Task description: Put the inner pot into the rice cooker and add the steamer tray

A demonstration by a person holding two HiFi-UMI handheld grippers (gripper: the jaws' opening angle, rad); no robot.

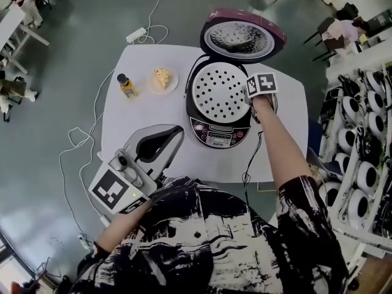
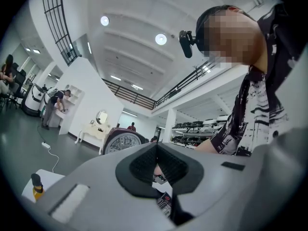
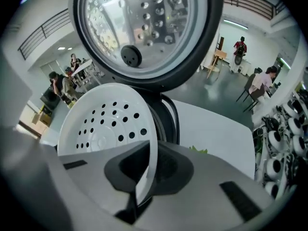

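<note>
The rice cooker (image 1: 215,135) stands on the white table (image 1: 147,112) with its lid (image 1: 242,37) swung up. A white perforated steamer tray (image 1: 219,92) lies across the cooker's mouth and hides whatever sits below it. My right gripper (image 1: 253,103) points steeply down at the tray's right rim. In the right gripper view the tray (image 3: 103,121) has its thin edge pinched between the jaws of my right gripper (image 3: 146,179), under the lid (image 3: 144,32). My left gripper (image 1: 173,135) hovers over the table's front left, apart from the cooker, shut with nothing in it (image 2: 155,150).
A small yellow bottle (image 1: 127,86) and a plate with food (image 1: 163,79) sit at the table's back left. The cooker's cord (image 1: 248,167) hangs off the front edge. A power strip (image 1: 136,34) lies on the floor behind. Shelves of white devices (image 1: 361,139) line the right.
</note>
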